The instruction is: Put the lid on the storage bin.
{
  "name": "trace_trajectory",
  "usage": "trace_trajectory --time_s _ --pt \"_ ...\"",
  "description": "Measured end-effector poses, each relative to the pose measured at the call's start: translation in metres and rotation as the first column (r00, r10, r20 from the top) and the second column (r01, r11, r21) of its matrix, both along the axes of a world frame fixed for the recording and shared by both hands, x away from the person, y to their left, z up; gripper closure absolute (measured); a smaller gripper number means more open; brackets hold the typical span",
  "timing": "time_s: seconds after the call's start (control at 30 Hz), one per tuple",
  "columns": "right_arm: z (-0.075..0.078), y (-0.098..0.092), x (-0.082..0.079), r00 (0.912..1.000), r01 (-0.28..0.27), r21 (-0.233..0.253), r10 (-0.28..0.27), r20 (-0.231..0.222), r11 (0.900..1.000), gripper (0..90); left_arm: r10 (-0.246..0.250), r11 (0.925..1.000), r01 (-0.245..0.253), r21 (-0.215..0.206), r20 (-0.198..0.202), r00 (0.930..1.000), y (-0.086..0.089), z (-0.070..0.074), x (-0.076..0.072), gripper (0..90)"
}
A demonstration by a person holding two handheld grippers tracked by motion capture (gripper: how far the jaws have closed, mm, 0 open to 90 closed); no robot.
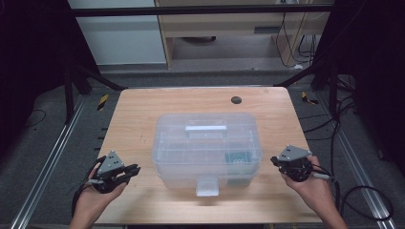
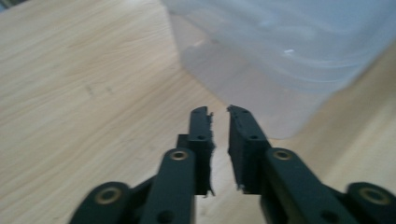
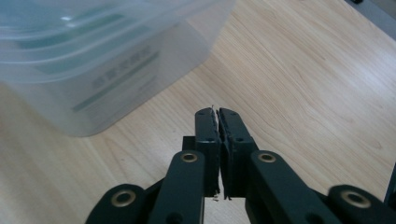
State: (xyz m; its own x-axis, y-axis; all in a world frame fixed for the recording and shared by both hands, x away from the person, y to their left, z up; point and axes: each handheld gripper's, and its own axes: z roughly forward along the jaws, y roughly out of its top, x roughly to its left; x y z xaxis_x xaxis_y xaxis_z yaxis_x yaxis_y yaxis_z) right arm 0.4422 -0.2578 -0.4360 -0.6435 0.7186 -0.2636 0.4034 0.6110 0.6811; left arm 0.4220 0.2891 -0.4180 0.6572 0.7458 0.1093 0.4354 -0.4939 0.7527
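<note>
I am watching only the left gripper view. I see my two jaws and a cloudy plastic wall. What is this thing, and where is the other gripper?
Observer: It is a clear plastic storage box with its lid on, in the middle of the wooden table. The right gripper is beside the box's opposite side, not touching it.
Operator: Is that gripper open?
Observer: No, its jaws are pressed together on nothing, in the right gripper view.
Operator: Is there a latch?
Observer: Yes, a clear latch tab hangs at the front edge nearest the person.
</note>
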Motion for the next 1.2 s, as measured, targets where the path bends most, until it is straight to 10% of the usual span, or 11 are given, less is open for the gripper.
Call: trace_trajectory --time_s 0.1,0.33,0.7,0.93,1.2 --pt "-0.004 -0.003 0.009 0.9986 0.053 0.024 -0.053 0.0 0.998 72.6 0.036 0.9989 -0.037 0.029 0.034 0.9988 0.004 -0.008 0.012 51.7" --pt "-0.016 -0.009 0.038 0.9779 0.202 0.072 -0.205 0.039 0.977 31.9 0.106 0.9941 -0.104 0.03 -0.063 0.9924 0.01 -0.036 0.059 9.0" --pt "-0.065 -0.026 0.101 0.9029 0.43 0.208 -0.421 -0.089 0.879 16.8 0.217 0.9684 -0.229 -0.098 -0.123 0.9684 0.018 -0.081 0.124 5.4" --pt "-0.074 -0.026 0.118 0.8493 0.528 0.248 -0.507 -0.148 0.812 10.5 0.254 0.9645 -0.26 -0.049 -0.098 0.9622 0.015 -0.089 0.143 4.9" --pt "-0.076 -0.021 0.122 0.8321 0.555 0.23 -0.53 -0.164 0.8 0.9 0.251 0.9668 -0.255 -0.021 -0.106 0.9621 0.012 -0.089 0.146 0.0"
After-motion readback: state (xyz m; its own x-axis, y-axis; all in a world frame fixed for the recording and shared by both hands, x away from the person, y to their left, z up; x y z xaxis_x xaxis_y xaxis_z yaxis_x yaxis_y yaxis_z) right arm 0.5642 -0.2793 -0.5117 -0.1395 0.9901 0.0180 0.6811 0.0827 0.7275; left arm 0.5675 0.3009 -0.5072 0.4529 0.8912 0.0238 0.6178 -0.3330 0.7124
